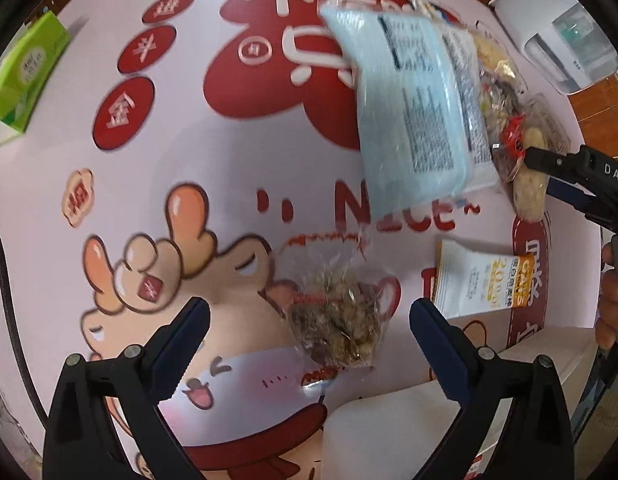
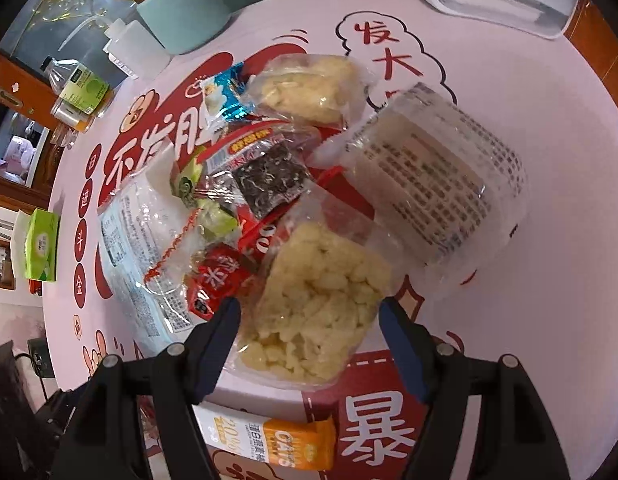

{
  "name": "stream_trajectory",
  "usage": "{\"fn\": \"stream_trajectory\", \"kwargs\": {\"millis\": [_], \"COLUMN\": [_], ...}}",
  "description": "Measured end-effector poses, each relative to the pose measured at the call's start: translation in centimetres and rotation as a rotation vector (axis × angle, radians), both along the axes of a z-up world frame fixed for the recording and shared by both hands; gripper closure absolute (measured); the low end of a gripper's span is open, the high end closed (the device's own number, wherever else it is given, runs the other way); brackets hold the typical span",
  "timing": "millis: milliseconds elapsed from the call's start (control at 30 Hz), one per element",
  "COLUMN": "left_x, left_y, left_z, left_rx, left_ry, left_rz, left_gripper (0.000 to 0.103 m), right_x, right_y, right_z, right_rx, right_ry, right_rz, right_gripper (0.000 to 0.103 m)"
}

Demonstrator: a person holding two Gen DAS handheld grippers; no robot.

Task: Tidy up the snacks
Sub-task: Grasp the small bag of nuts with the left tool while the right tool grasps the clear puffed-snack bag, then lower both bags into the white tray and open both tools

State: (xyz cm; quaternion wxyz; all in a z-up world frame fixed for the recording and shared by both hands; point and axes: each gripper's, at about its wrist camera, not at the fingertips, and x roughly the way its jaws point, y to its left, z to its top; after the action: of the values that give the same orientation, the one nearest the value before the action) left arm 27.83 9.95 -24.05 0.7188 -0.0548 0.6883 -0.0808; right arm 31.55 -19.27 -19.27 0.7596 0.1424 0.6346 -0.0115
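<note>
Snacks lie on a pink printed table cover [image 1: 197, 184]. Left gripper [image 1: 309, 320] points down with its fingers [image 1: 189, 332] spread wide, touching nothing; a clear nut pack [image 1: 341, 320] lies on the cover between them, nearer the right finger. Beyond the right finger lies an orange-and-white bar [image 1: 481, 280], and farther ahead a pale blue packet [image 1: 405, 104] on a heap of wrapped snacks. A green tissue box [image 1: 25, 76] sits far off to the left.

Right gripper [image 2: 309, 332] also points down, its fingers [image 2: 225, 328] apart on either side of a puffed rice pack [image 2: 321, 304]; whether the pads press it cannot be told. Ahead of them lie a seaweed pack [image 2: 269, 180], a red wrapper [image 2: 221, 276], a second rice pack [image 2: 309, 88] and a clear printed bag [image 2: 437, 176]. The bar [image 2: 269, 444] lies behind the fingers.
</note>
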Motion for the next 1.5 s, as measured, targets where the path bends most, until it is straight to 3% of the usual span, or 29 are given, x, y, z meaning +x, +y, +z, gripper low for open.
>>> {"fn": "stream_trajectory", "kwargs": {"millis": [67,167,200,300,467,633,833,1067,1267,1400,1500], "left_x": [-0.1,-0.4,-0.5,-0.6,-1.0,-2.1,-5.3,-11.0,-16.2,-20.0,-22.5], "left_y": [-0.1,-0.7,-0.9,-1.5,-2.1,-1.7,-3.1,-5.3,-6.8,-8.2,-9.5], "left_z": [-0.6,-0.2,0.0,0.3,1.8,6.6,14.8,22.1,24.6,24.8,23.3], "left_rx": [-0.014,0.017,0.014,0.009,0.040,0.060,0.060,0.003,-0.024,-0.001,0.049], "left_ry": [0.031,0.008,-0.003,-0.017,-0.062,-0.172,-0.360,-0.511,-0.558,-0.570,-0.551], "left_rz": [0.005,-0.011,-0.018,-0.016,0.014,0.041,0.004,-0.059,-0.077,-0.099,-0.128], "left_gripper": [0.019,0.035,0.048,0.052,0.053,0.053,0.053,0.052,0.052,0.052,0.052], "right_x": [0.0,0.0,0.0,-0.1,-0.8,-2.1,-5.7,-14.0,-20.9,-24.6,-27.2], "right_y": [0.1,0.1,0.2,0.3,0.4,-0.1,-0.4,0.7,1.0,1.1,1.2], "right_z": [-0.3,-0.4,-0.4,-0.3,0.1,2.5,9.0,18.1,21.6,21.9,21.1], "right_rx": [-0.006,-0.012,-0.013,-0.021,-0.047,-0.042,-0.034,-0.039,-0.021,-0.022,-0.036], "right_ry": [0.005,0.007,0.006,0.001,-0.009,-0.070,-0.219,-0.442,-0.516,-0.524,-0.514], "right_rz": [0.000,0.008,0.011,0.023,0.037,0.040,0.066,0.181,0.242,0.262,0.265], "right_gripper": [0.032,0.037,0.037,0.039,0.043,0.043,0.043,0.043,0.043,0.043,0.043]}}
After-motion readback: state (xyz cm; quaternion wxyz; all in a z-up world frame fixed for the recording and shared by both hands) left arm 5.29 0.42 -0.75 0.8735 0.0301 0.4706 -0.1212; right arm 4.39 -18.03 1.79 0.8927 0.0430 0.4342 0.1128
